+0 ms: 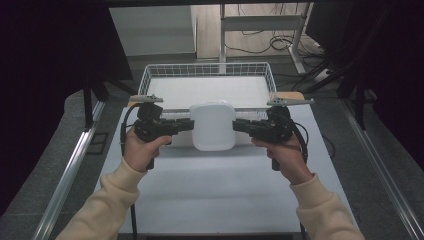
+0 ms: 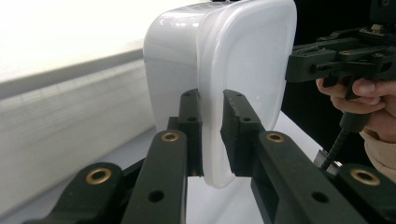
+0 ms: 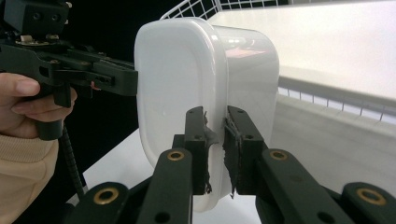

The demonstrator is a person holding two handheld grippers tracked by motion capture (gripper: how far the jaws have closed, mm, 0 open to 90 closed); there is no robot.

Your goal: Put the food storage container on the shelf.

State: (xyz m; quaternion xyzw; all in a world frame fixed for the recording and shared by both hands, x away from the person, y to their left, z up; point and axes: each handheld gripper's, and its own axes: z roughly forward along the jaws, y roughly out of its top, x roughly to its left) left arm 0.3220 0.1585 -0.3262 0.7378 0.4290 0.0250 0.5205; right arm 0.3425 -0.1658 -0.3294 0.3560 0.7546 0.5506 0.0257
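white lidded container (image 1: 213,125) held off the white table (image 1: 210,190), just in front of the wire basket (image 1: 150,75). left gripper (image 1: 189,125) pinches its left rim, right gripper (image 1: 236,125) pinches the right rim (both jaw pairs clamped on the lip).

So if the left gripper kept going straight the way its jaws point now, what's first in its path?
The white tub itself: the left gripper is already clamped on its rim. Beyond the tub, probably the right gripper, which grips the opposite rim and faces it.
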